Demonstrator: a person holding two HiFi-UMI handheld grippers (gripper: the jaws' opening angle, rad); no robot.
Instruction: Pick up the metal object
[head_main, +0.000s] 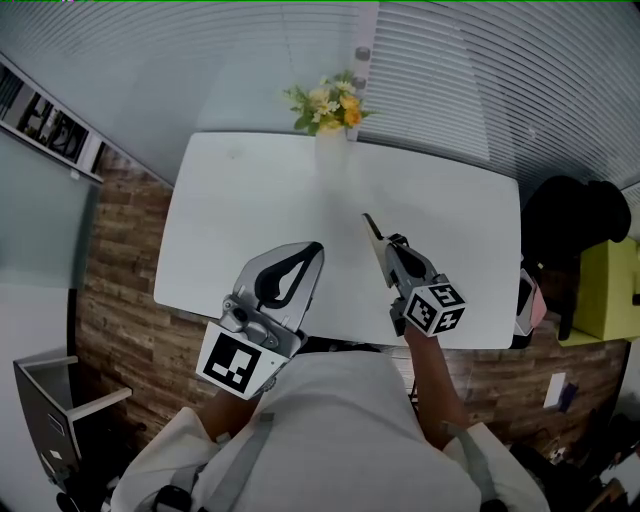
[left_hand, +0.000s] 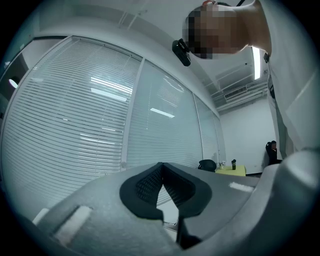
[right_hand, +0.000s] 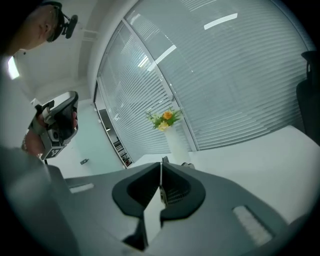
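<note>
A thin flat metal object (head_main: 371, 227) sticks out forward from the tips of my right gripper (head_main: 384, 244), which is shut on it above the white table (head_main: 240, 190). In the right gripper view the metal object (right_hand: 163, 161) shows as a narrow strip pinched between the closed jaws of the right gripper (right_hand: 161, 173), pointing toward the vase. My left gripper (head_main: 315, 249) hovers over the table's near edge, shut and holding nothing. In its own view the left gripper (left_hand: 161, 168) points up at window blinds, jaws together.
A white vase of yellow flowers (head_main: 331, 108) stands at the table's far edge, seen also as the vase of flowers (right_hand: 167, 123) ahead of the right jaws. A black chair (head_main: 568, 232) and a yellow block (head_main: 610, 290) sit to the right. A metal rack (head_main: 52, 410) stands lower left.
</note>
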